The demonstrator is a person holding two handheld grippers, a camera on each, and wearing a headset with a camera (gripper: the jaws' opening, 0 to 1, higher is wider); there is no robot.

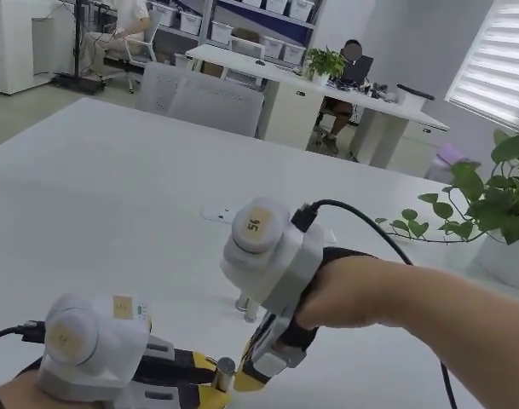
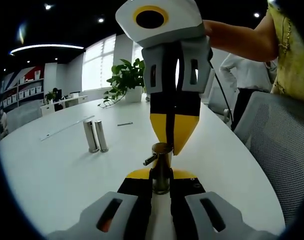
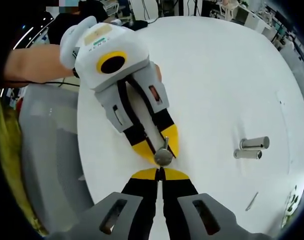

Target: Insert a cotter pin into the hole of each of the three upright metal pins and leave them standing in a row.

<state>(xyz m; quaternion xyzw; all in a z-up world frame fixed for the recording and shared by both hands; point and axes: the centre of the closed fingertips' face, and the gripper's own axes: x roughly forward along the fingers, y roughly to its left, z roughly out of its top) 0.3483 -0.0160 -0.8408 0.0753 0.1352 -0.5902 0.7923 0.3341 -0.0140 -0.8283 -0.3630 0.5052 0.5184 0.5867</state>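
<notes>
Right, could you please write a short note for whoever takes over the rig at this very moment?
Left tongs: shut on an upright metal pin.
Right tongs: shut, tips against that pin's top.
Done: a cotter pin pokes out of its hole, apparently through.
Two other pins stand side by side further out, no cotter pin visible in them; a thin loose piece, likely a cotter pin, lies beyond.
Left: fit those two, then line up all three.

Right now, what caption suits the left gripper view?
Left gripper holding an upright metal pin, cotter pin protruding, right gripper just behind it.
</notes>
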